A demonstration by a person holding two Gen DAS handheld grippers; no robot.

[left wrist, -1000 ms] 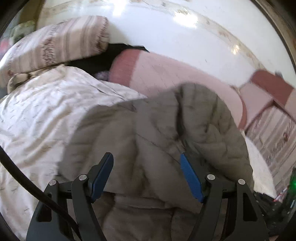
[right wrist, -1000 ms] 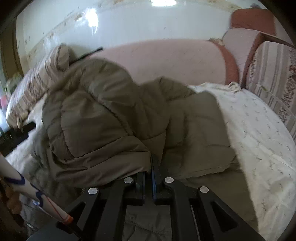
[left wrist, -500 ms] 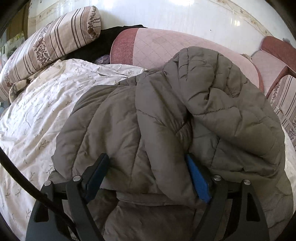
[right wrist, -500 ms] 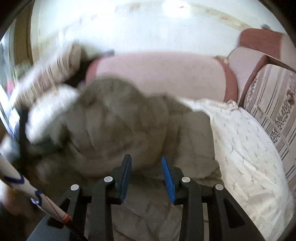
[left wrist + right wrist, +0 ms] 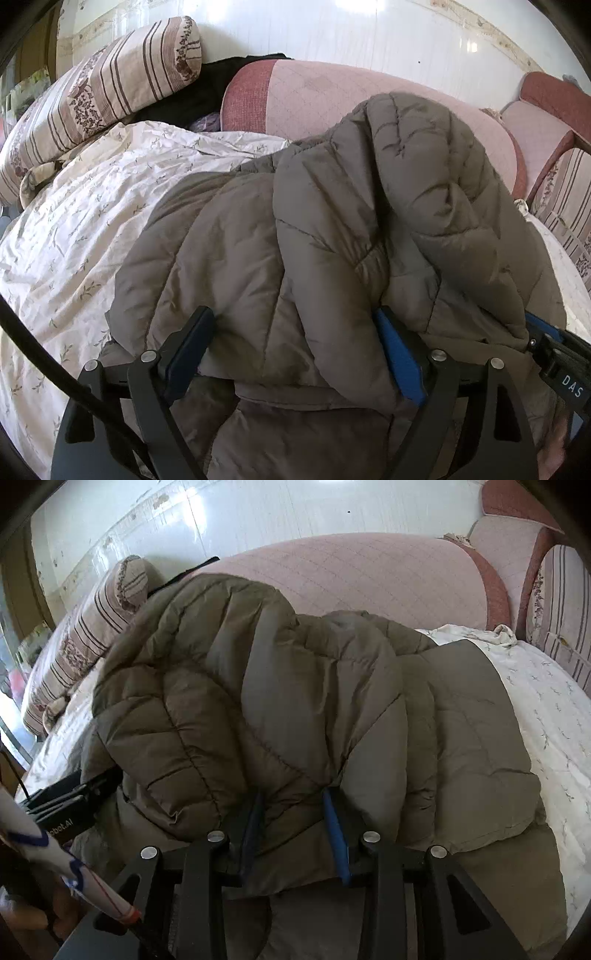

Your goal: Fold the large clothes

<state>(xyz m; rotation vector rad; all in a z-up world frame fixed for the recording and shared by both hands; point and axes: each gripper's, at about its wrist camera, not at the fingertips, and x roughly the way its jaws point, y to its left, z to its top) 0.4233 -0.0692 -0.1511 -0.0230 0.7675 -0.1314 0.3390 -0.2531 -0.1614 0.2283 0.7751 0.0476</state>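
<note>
Since a second ago the right gripper (image 5: 295, 829) has let go: its jaws, then clamped together at the jacket's near edge, have parted and now stand part-open with a fold of the padded jacket (image 5: 258, 709) bulging between them, the pads apparently not pinching it. The left gripper (image 5: 295, 350) has just been widening too and straddles a thick ridge of the same jacket (image 5: 314, 251), jaws wide apart, released rather than gripping. The jacket lies heaped on the flowered bedsheet (image 5: 74, 221), one half thrown over the other, in front of the pink headboard (image 5: 351, 96); it seems to have been dropped there so the fold can settle. Both grippers point steeply down at the near hem, side by side, the left one's body (image 5: 62, 805) visible low at the left of the right view
</note>
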